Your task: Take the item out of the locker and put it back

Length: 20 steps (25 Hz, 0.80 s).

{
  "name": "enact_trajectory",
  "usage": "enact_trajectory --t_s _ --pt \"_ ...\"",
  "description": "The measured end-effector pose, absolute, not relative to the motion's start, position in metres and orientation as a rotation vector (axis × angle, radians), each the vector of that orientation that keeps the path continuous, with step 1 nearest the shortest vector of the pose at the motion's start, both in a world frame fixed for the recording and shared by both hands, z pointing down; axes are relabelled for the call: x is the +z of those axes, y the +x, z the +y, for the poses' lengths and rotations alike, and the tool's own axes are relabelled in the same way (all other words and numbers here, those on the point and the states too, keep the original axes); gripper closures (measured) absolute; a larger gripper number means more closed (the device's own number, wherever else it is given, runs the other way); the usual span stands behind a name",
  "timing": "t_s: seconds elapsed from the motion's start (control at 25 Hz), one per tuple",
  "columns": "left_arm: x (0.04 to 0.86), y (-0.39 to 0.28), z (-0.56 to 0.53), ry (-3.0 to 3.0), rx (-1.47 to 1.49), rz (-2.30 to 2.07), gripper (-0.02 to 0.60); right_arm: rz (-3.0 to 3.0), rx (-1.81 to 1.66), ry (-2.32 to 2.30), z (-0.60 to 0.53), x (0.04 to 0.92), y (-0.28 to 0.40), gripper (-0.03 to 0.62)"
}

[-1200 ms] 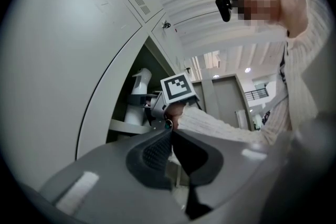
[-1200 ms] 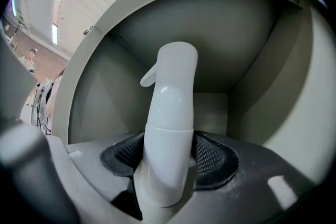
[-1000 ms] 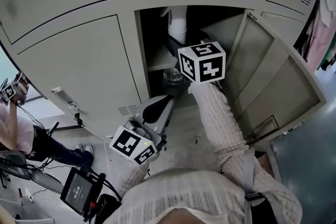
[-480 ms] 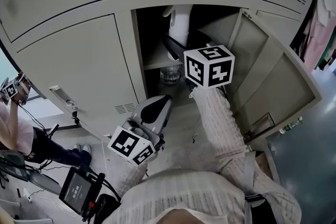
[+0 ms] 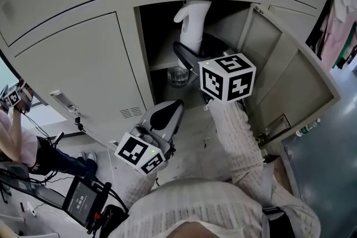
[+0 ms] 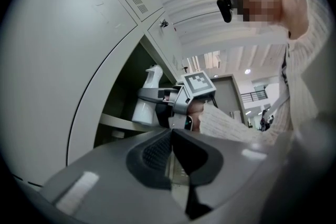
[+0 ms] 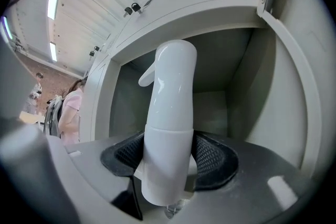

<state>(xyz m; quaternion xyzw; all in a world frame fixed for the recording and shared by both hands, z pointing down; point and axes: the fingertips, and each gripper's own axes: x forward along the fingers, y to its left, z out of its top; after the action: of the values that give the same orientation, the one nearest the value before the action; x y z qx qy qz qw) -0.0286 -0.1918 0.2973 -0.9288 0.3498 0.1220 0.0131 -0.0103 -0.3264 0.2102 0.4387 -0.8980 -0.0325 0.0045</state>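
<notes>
A white spray bottle point(image 7: 169, 113) stands upright in the mouth of the open locker compartment point(image 5: 228, 19), in front of its shelf point(image 5: 162, 61). My right gripper point(image 7: 169, 157) is shut on the bottle's neck, with one black pad against each side. In the head view the bottle point(image 5: 194, 22) rises above the right gripper point(image 5: 191, 53) and its marker cube. My left gripper point(image 5: 166, 113) hangs lower, in front of the closed locker door, with its jaws shut and nothing in them. The left gripper view shows the closed tips point(image 6: 172, 144) pointing toward the bottle point(image 6: 147, 102).
The locker door point(image 5: 290, 81) swings open to the right. A clear glass vessel point(image 5: 177, 76) sits in the compartment under the shelf. Closed lockers point(image 5: 78, 64) fill the left side. Another person point(image 5: 14, 136) stands at far left, and a device point(image 5: 83, 198) hangs near my waist.
My right gripper and the bottle have shifted slightly right and toward me, out from the locker opening. The left gripper has stayed put.
</notes>
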Motion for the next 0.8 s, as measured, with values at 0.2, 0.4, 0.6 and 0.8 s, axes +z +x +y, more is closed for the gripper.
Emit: enact_trajectory --t_s 0.2,0.4,0.6,0.8 --pt "0.298 -0.029 -0.191 -2.896 0.388 1.098 0.574 -2.797 -0.125 1.371 -0.318 0.212 -0.008 0.316" --pt "0.3 -0.032 -0.191 -2.9 0.399 1.115 0.573 -2.824 -0.105 1.347 -0.307 0.214 -0.007 0.316" --pt "0.301 -0.035 -0.191 -2.895 0.398 1.132 0.572 -2.843 -0.054 1.312 -0.297 0.229 -0.008 0.316" --pt "0.301 -0.041 -0.196 -2.865 0.379 1.17 0.572 -2.848 -0.051 1.301 -0.284 0.246 -0.006 0.316"
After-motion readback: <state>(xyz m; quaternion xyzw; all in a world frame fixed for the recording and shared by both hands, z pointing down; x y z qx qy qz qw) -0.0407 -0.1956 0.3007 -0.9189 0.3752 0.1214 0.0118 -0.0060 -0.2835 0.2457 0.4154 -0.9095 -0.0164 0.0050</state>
